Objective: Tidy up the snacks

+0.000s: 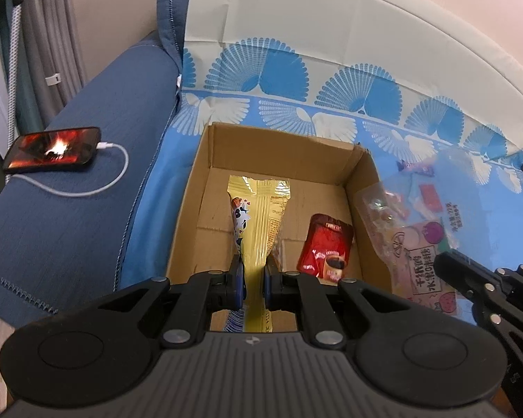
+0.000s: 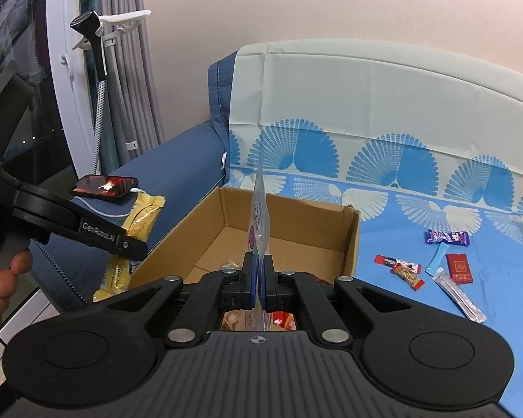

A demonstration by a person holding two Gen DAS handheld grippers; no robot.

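Observation:
An open cardboard box [image 1: 282, 146] stands on a blue patterned cloth; it also shows in the right wrist view [image 2: 296, 209]. My left gripper [image 1: 252, 278] is shut on a yellow snack bag [image 1: 261, 216] and holds it over the box. A red packet [image 1: 326, 247] lies inside the box. My right gripper [image 2: 258, 282] is shut on a clear candy bag [image 2: 259, 216], held edge-on above the box's near side. In the left wrist view that candy bag [image 1: 411, 230] hangs at the box's right wall. The left gripper with the yellow bag [image 2: 139, 223] shows at the left.
Several small snack packets [image 2: 436, 264] lie on the cloth [image 2: 418, 230] right of the box. A phone [image 1: 52, 149] with a white cable rests on the blue sofa arm [image 1: 69, 226] to the left. A curtain and a white stand are behind it.

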